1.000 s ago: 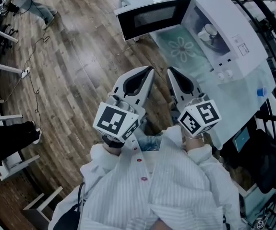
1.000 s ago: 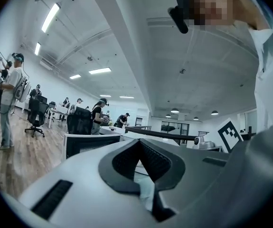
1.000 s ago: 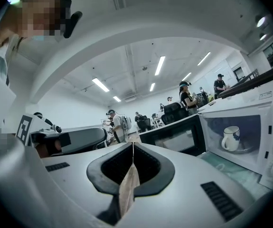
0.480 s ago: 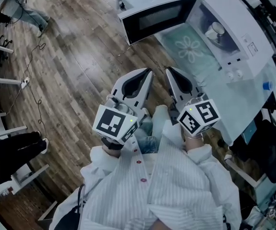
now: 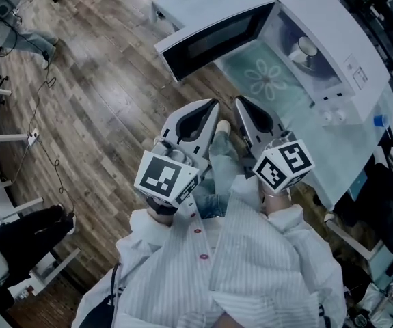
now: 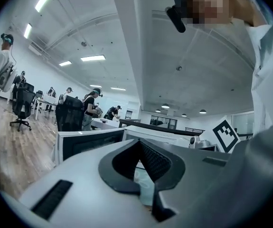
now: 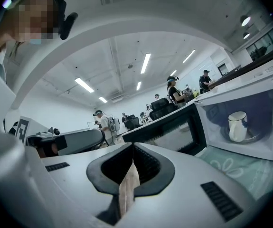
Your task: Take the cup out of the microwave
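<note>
Inventory, left to right across the head view. Wood floor [image 5: 100, 101]: filled the left half, with office desks at the far left edge. Left gripper [image 5: 212, 108]: held low at centre frame, close to the person's shirt; its own view showed the tips [image 6: 138, 142] pressed together with nothing between them. Microwave door [image 5: 213, 36]: upper centre, swung fully open, dark window facing the camera. Shoe [image 5: 222, 127]: showing between the two grippers, with a trouser leg behind it; neither was there a second earlier, so the person was judged to be stepping toward the appliance. Right gripper [image 5: 242, 105]: just beside the left one, likewise pressed together and empty in its own view [image 7: 132, 146]. Flower-patterned mat [image 5: 268, 77]: lying before the opening, right of centre. Cup [image 5: 307, 48]: white, upright, inside the cavity at upper right; the right gripper view showed it at right of frame [image 7: 237, 126], handle to its right, well apart from both grippers. Microwave [image 5: 350, 60]: white, upper right, with two knobs [image 5: 326, 117] at its lower right; over the last second it had drifted slightly in frame, while both grippers kept their place. Status: door open, approach under way, cup untouched; jaws would need to spread before any grasp.
</note>
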Demonstrator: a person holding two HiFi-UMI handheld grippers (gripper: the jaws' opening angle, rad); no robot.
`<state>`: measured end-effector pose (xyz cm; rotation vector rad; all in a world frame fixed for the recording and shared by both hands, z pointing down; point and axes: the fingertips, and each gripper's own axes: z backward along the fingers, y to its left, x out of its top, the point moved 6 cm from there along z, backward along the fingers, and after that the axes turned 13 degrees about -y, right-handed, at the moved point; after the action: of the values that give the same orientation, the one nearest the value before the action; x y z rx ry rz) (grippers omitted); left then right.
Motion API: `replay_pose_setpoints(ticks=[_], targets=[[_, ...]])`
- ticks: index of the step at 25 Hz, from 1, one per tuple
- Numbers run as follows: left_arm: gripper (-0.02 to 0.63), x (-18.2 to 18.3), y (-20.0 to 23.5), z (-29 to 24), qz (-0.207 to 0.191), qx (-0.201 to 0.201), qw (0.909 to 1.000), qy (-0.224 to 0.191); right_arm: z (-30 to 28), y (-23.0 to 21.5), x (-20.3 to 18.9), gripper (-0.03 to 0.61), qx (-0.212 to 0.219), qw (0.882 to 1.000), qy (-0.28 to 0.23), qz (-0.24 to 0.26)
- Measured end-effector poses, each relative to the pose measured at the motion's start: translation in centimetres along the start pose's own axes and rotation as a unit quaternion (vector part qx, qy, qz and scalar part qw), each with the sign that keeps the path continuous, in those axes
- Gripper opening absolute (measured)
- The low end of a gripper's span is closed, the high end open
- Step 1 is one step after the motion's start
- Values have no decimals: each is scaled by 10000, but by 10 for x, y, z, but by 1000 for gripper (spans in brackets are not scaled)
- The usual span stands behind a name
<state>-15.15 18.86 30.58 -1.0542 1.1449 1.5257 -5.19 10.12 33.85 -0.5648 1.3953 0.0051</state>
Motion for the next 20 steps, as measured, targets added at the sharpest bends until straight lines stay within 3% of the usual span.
replay_pose_setpoints(ticks=[8, 20], targets=[[9, -4, 36, -67, 100, -169, 9998, 89, -46, -45, 20, 35, -223, 9997, -38, -88], [9, -12, 25, -189, 126, -935, 9955, 6, -58, -130, 70, 35, -713, 9968, -371, -5]])
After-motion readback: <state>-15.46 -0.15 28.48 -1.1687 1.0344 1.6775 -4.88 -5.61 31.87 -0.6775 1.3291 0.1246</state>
